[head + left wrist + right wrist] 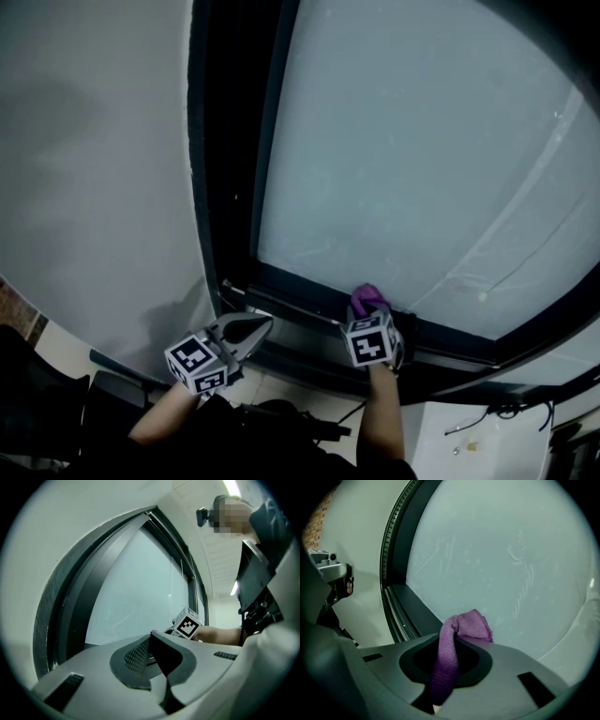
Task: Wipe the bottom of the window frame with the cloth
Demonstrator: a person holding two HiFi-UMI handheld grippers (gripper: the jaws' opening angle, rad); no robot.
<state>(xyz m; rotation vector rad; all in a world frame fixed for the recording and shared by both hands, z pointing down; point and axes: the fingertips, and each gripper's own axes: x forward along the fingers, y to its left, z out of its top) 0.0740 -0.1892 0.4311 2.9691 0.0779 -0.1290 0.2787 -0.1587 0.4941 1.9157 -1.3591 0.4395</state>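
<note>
A purple cloth (366, 300) is clamped in my right gripper (371, 317), which is shut on it and presses it against the dark bottom window frame (300, 295), just below the glass. In the right gripper view the cloth (464, 625) bunches out past the jaws and hangs down between them, with the bottom frame (417, 616) running off to the left. My left gripper (255, 328) hovers shut and empty, left of the right one and just in front of the frame. The left gripper view shows its jaws closed together (151, 639) and the right gripper's marker cube (187, 624) beyond.
The frosted glass pane (422, 141) fills the upper right. The dark vertical frame post (225, 141) meets the bottom frame at the corner left of my left gripper. A grey wall (94, 169) lies to the left. Cables (487, 417) lie on the floor at lower right.
</note>
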